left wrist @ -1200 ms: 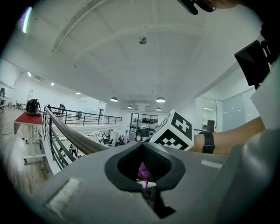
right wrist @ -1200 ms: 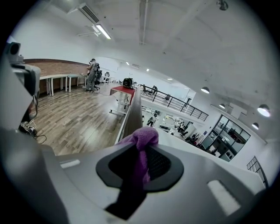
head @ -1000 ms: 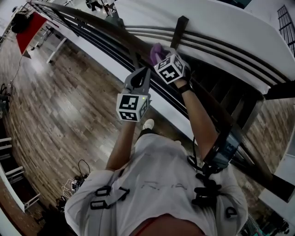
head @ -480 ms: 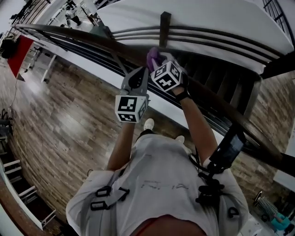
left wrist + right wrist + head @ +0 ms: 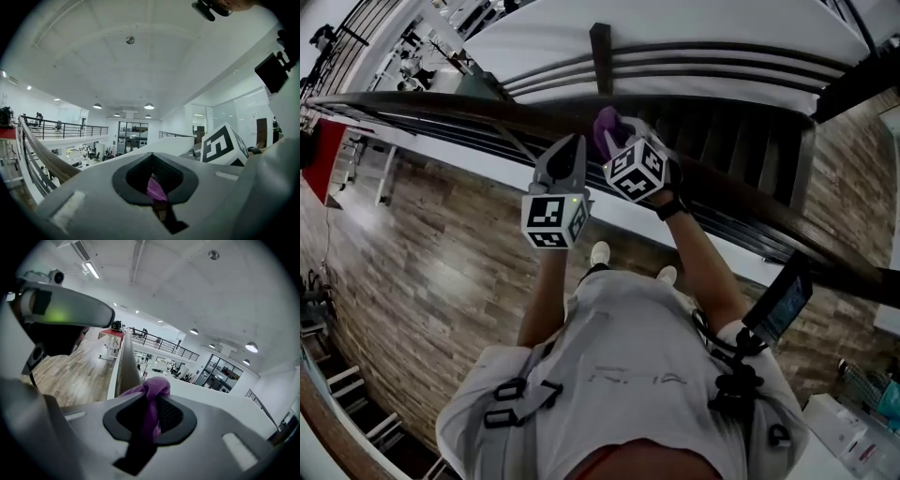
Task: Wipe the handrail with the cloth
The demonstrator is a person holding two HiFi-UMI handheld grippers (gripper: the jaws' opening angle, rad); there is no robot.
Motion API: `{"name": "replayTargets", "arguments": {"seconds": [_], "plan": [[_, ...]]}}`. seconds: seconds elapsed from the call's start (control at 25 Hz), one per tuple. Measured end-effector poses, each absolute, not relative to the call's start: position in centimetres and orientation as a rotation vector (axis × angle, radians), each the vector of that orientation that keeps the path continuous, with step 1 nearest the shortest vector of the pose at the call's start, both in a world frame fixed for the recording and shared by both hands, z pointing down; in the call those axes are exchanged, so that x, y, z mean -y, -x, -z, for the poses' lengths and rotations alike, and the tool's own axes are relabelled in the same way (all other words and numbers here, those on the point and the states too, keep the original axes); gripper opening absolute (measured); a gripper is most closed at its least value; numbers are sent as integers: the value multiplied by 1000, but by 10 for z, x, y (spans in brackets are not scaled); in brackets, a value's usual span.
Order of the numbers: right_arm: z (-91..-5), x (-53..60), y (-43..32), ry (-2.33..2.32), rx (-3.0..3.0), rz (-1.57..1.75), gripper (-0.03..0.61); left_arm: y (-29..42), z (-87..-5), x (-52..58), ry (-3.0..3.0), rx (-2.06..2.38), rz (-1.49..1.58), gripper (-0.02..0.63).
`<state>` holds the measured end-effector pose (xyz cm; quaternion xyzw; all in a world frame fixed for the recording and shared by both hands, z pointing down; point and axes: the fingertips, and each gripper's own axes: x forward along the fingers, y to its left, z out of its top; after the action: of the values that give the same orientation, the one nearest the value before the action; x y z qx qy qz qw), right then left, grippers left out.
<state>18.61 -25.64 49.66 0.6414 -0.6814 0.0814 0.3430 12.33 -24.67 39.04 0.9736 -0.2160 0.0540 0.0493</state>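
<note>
Purple crumpled cloth [image 5: 607,124], pinched in our right gripper [image 5: 617,141], sits on the dark wooden handrail [image 5: 469,105], which runs away leftward. Our left gripper [image 5: 565,150], jaws pressed together and empty, hovers just beside it.

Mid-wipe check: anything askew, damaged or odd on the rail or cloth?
Nothing stands out. The right claw is shut on the purple cloth at the dark handrail, which looks intact; the left claw is beside it, jaws together.
</note>
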Motion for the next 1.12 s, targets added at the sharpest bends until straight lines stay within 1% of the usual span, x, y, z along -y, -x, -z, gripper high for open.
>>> {"name": "replayTargets", "arguments": {"seconds": [0.48,0.84,1.12], "plan": [[-499,203,-216,-1768,1672,-209,54,-167,-397,216,-3017,484,-188,0],[-497,140,-259,-1903,1585,-300,54,-218,-395,167,-3049,242,-193,0],[-495,86,-280,-1972,1468,-315,54,-242,-394,126,-3057,88,-196,0]]}}
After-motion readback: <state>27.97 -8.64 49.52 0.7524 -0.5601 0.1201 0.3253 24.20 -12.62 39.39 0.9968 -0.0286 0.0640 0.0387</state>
